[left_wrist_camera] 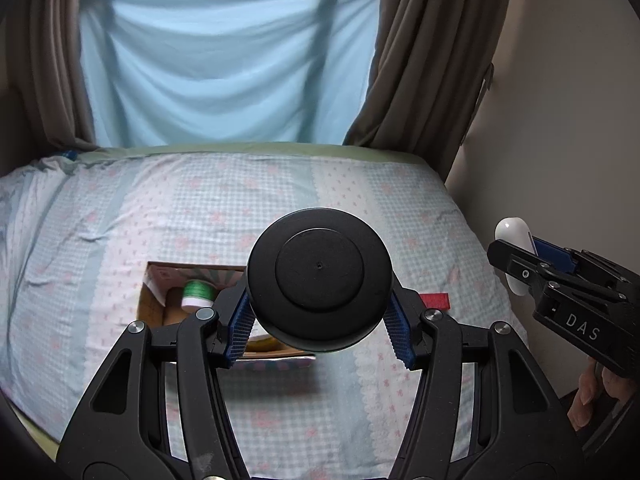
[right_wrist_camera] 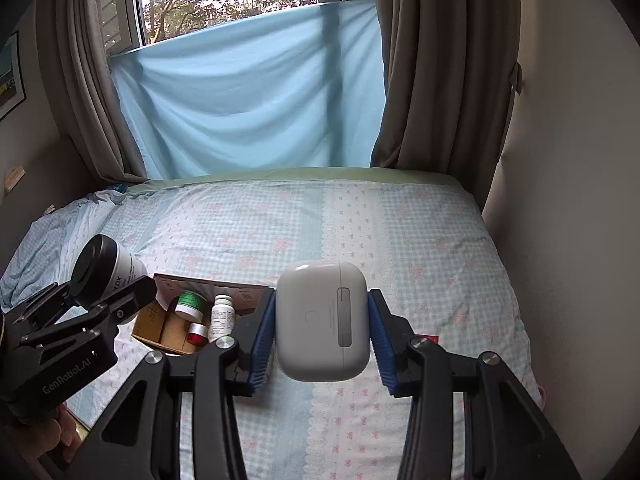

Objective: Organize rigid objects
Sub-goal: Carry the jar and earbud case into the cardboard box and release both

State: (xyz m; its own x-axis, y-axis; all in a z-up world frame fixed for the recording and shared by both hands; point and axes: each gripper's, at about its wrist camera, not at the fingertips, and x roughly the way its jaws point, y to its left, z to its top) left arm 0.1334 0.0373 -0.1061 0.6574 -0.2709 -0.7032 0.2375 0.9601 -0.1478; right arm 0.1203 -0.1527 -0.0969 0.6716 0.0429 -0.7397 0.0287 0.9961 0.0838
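Bed (right_wrist_camera: 400, 240) with checked sheet fills both views; cardboard box (right_wrist_camera: 160, 334) lies on it as landmark, open-topped, already holding a green-capped jar (right_wrist_camera: 191, 304) and white bottle (right_wrist_camera: 222, 316), likely the sorting bin. Left gripper (left_wrist_camera: 320, 316) clamps a black-lidded jar (left_wrist_camera: 319, 278) by its sides, held above the box; right gripper (right_wrist_camera: 322, 332) pinches a white earbud case (right_wrist_camera: 322, 322) right of the box, both apparently carried clear for dropping in.

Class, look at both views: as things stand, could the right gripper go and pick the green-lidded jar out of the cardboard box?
Probably not yet. The right gripper is shut on the white earbud case, so its fingers are occupied. The green-lidded jar sits uncovered in the open cardboard box, so access from above looks free otherwise.
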